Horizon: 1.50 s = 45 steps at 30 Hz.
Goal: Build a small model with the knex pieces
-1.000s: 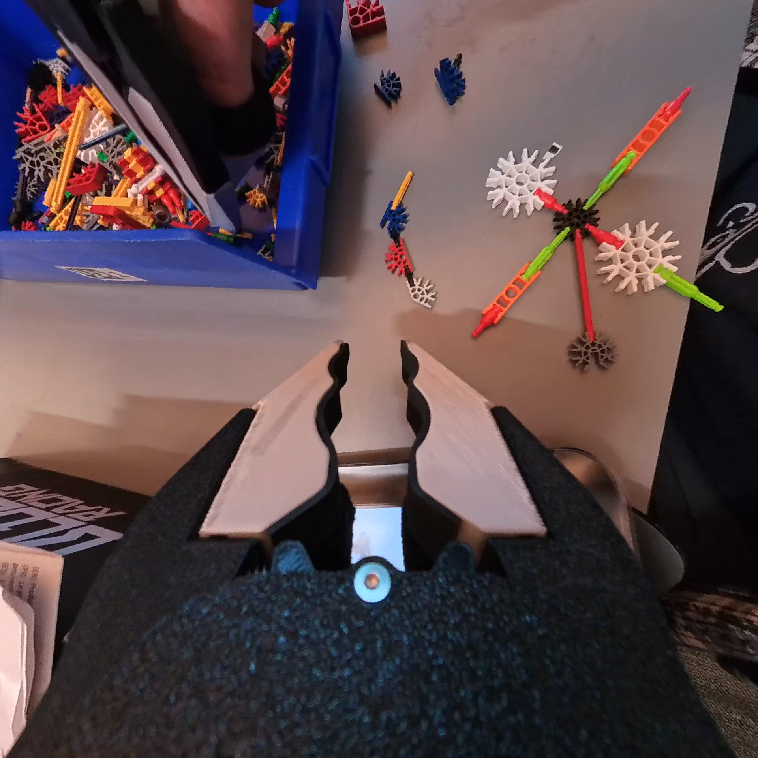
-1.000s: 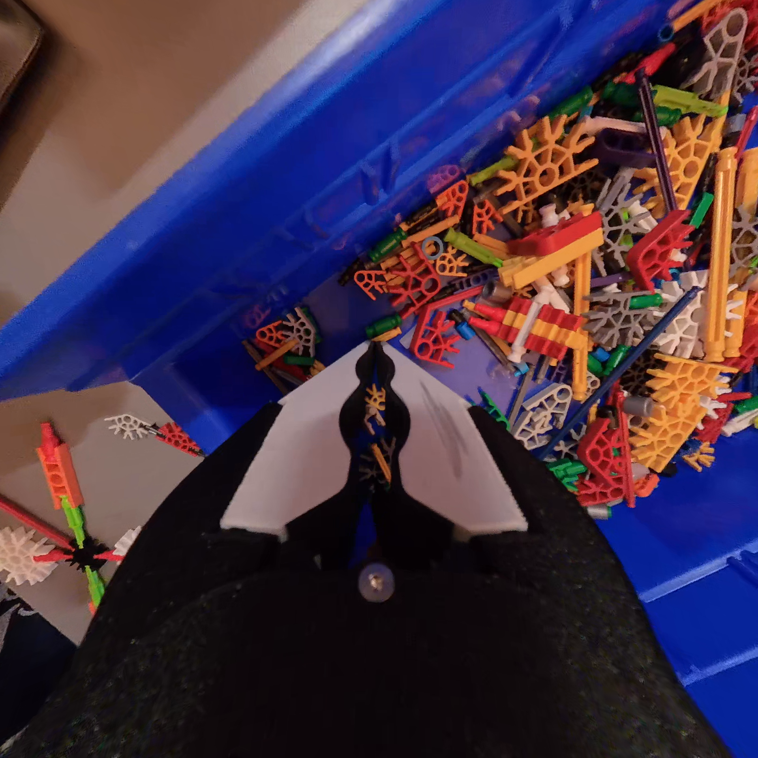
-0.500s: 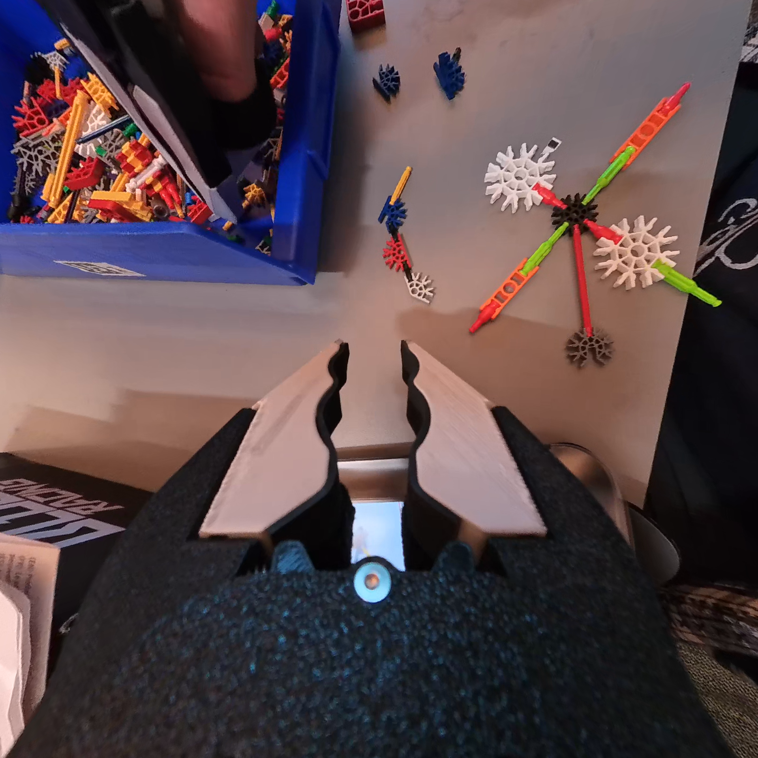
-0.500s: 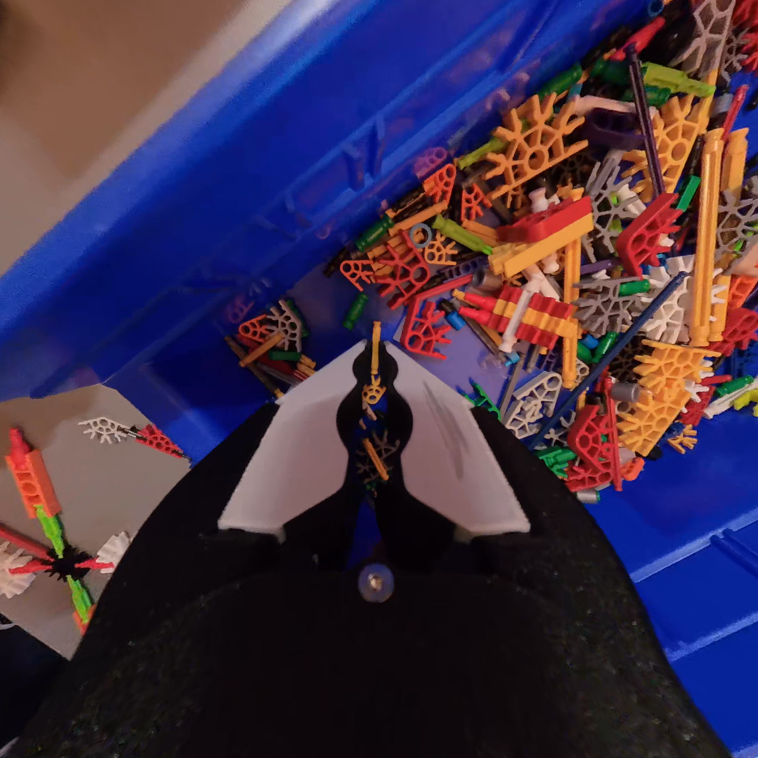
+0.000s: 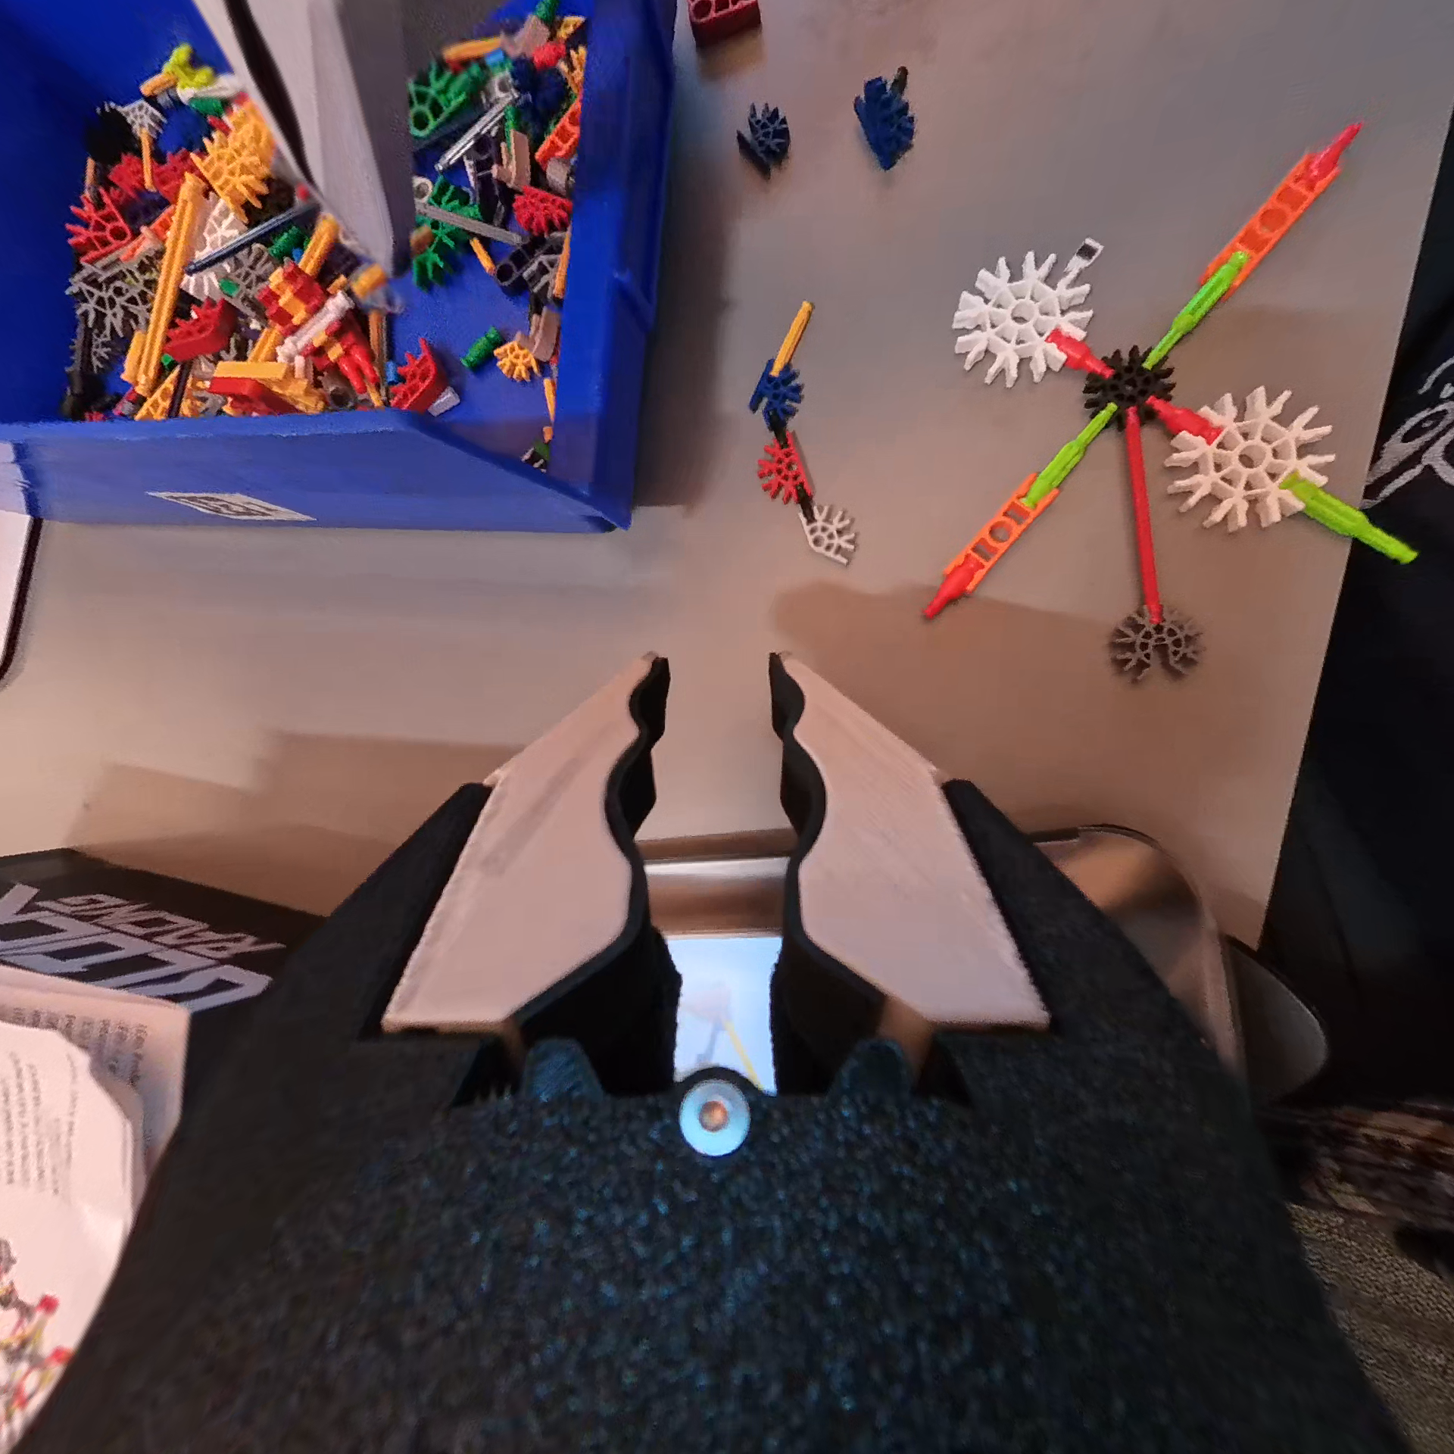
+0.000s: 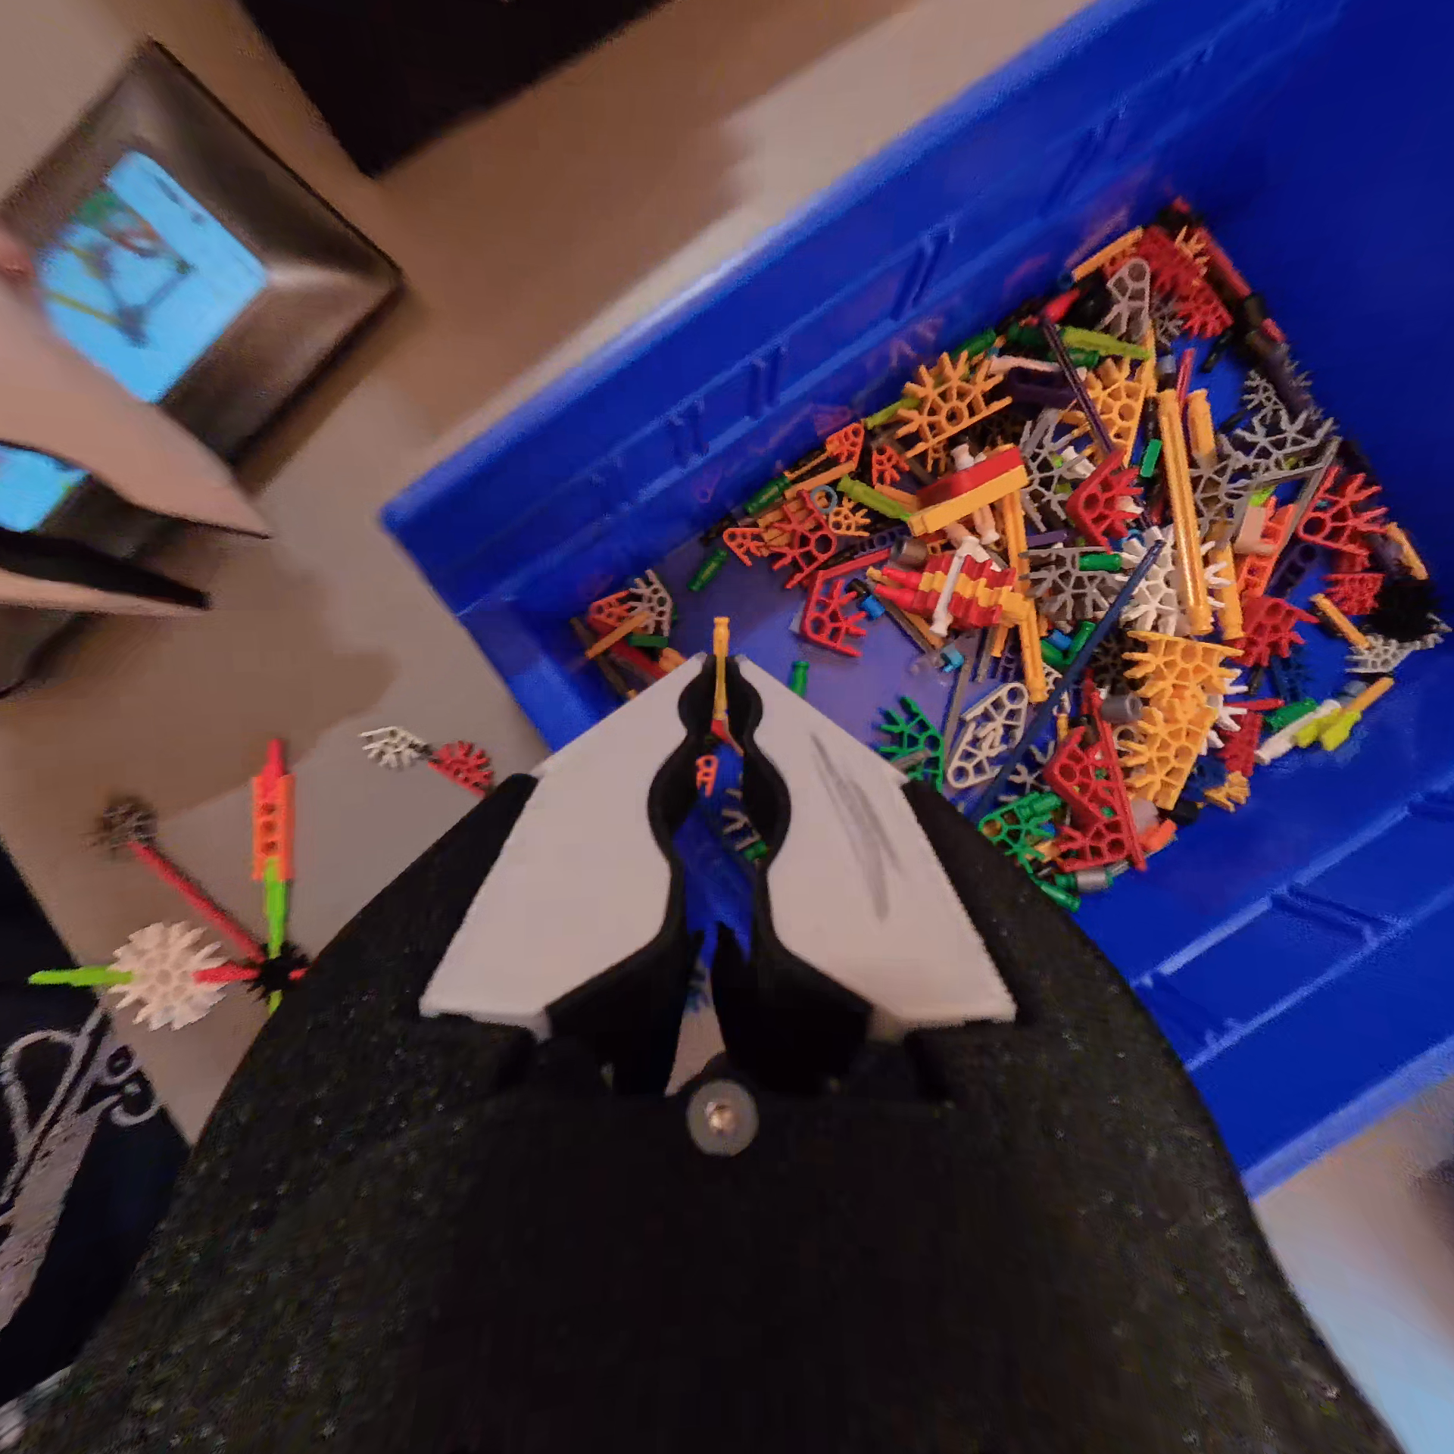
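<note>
A tan table (image 5: 315, 669) carries, from left to right, a blue bin (image 5: 315, 480) heaped with plastic building pieces, a short chain of small connectors (image 5: 791, 440), and a star of rods and white wheels (image 5: 1133, 393) near the dark right edge. The left gripper (image 5: 718, 669) hovers over bare tabletop, jaws apart and empty — unchanged from a second ago. The right gripper (image 6: 720, 669), then low among the pieces, has lifted above the bin, pinched tight on a thin yellow rod (image 6: 720, 641) that pokes past its tips.
</note>
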### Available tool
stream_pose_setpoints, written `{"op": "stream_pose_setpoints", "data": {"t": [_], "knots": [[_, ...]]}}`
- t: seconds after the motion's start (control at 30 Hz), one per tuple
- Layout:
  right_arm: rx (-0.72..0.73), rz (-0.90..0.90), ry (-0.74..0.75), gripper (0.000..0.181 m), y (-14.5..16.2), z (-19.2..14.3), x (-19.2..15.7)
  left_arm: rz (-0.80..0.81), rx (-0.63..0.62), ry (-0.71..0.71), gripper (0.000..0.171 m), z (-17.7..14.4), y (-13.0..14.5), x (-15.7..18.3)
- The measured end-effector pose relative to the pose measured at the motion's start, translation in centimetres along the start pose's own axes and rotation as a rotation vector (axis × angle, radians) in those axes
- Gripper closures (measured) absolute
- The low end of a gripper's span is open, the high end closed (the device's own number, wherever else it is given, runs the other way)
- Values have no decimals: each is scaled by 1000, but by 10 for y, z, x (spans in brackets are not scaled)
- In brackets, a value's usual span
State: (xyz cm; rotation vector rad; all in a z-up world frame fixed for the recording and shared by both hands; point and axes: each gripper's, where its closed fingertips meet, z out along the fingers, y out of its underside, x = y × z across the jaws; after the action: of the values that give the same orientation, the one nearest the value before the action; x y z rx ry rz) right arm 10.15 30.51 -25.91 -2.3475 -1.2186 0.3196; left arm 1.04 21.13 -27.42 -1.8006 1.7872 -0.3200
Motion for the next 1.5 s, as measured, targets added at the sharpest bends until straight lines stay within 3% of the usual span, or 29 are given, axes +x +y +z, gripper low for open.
{"op": "stream_pose_setpoints", "data": {"t": [0.33, 0.63, 1.0, 1.43, 1.5], "knots": [[27, -71, -76, 180, 40, -39, -65, 130, -45, 116, 148, 23, -13, 21], [-102, -62, -63, 180, 97, 4, -84, 103, -87, 182, 149, 39, -14, 15], [-93, -79, -30, 180, 91, 24, -79, 118, -156, 250, 149, 54, -2, 30], [-58, -96, -29, 180, 80, 30, -80, 96, -125, 352, 149, 54, -6, 49], [-51, -94, -34, 180, 80, 28, -82, 92, -106, 305, 149, 50, -9, 40]]}}
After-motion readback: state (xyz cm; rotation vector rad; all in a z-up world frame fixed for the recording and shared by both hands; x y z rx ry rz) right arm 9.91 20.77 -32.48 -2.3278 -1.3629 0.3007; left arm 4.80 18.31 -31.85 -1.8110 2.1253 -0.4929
